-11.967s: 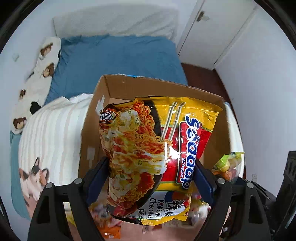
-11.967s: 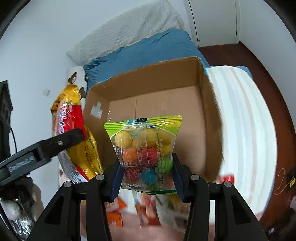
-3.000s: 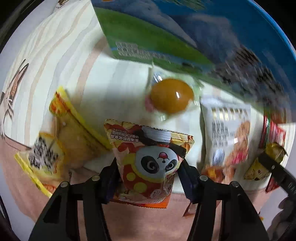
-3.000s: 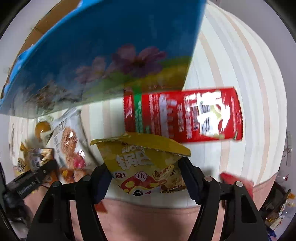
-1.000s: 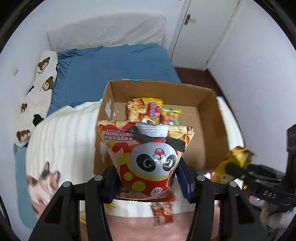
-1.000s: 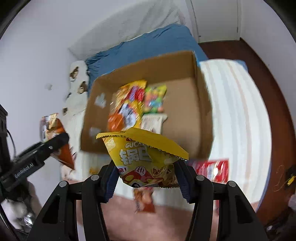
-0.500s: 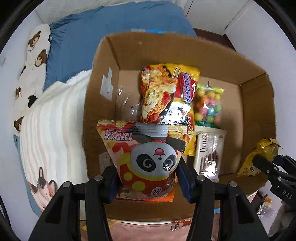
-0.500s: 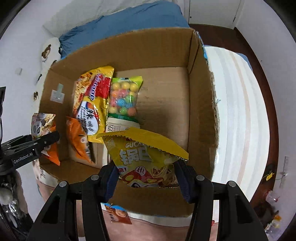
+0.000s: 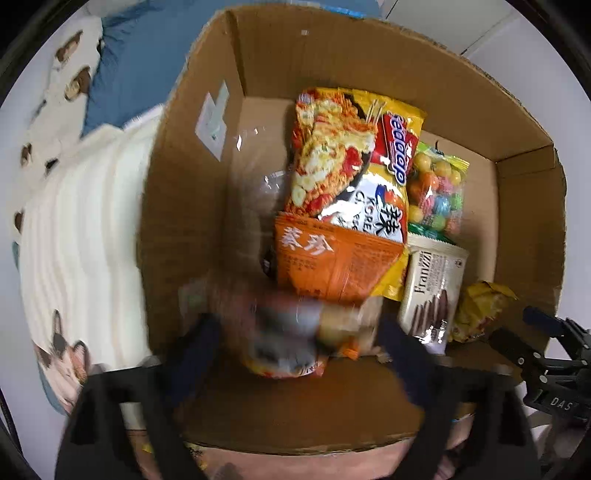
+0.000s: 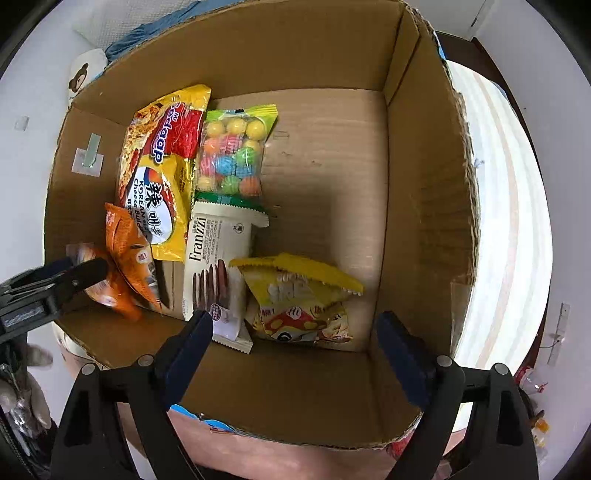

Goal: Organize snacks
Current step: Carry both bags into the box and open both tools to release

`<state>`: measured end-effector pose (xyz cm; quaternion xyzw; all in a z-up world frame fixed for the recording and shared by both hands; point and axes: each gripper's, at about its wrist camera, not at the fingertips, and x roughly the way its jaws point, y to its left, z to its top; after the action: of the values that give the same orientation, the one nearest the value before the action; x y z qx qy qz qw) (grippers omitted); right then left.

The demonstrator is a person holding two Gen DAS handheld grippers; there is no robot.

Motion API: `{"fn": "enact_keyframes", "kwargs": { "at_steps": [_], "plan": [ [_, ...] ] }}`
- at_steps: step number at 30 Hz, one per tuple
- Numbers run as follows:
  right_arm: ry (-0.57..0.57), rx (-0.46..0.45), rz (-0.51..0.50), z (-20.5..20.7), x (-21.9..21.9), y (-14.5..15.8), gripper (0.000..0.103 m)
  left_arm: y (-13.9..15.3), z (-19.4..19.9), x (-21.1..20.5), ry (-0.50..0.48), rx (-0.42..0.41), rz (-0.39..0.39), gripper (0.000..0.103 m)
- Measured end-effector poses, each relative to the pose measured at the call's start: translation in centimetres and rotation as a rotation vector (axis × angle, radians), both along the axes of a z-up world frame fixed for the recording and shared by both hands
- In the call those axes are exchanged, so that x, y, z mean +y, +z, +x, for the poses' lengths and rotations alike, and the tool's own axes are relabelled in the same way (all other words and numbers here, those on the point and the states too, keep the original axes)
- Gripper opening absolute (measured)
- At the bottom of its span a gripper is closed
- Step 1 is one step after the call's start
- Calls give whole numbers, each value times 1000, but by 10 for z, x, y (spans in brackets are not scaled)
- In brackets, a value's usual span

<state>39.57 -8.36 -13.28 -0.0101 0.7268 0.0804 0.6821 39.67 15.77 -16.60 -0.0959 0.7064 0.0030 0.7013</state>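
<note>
Inside cardboard box [image 10: 417, 155]: noodle pack [image 10: 162, 173] flat by left wall, gumball bag [image 10: 232, 151] beside, Franzzi cookies [image 10: 218, 266] below, yellow chip bag [image 10: 299, 299] near front, orange pkt [image 10: 125, 254] tilted.

A home bedroom, by the look of it. The cardboard box [image 9: 207, 206] sits on a cream striped blanket [image 9: 81, 236] printed with a cat. Behind the box lie a blue sheet [image 9: 140, 48] and a bear-print pillow [image 9: 66, 77]; past its far right corner, a white door [image 9: 424, 22], probably a closet's.
</note>
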Motion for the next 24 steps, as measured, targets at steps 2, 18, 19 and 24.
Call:
{"fn": "enact_keyframes", "kwargs": {
  "at_steps": [2, 18, 19, 24],
  "plan": [
    [6, -2, 0, -1, 1, 1, 92, 3, -1, 1, 8, -8, -13, 97],
    [-22, -154, 32, -31, -7, 41, 94, 53, -49, -14, 35, -222, 30, 97],
    [-19, -177, 31, -36, -9, 46, 94, 59, -54, -15, 33, -244, 36, 97],
    [-14, -273, 34, -61, -14, 71, 94, 82, -81, -27, 16, -341, 81, 97]
  ]
}}
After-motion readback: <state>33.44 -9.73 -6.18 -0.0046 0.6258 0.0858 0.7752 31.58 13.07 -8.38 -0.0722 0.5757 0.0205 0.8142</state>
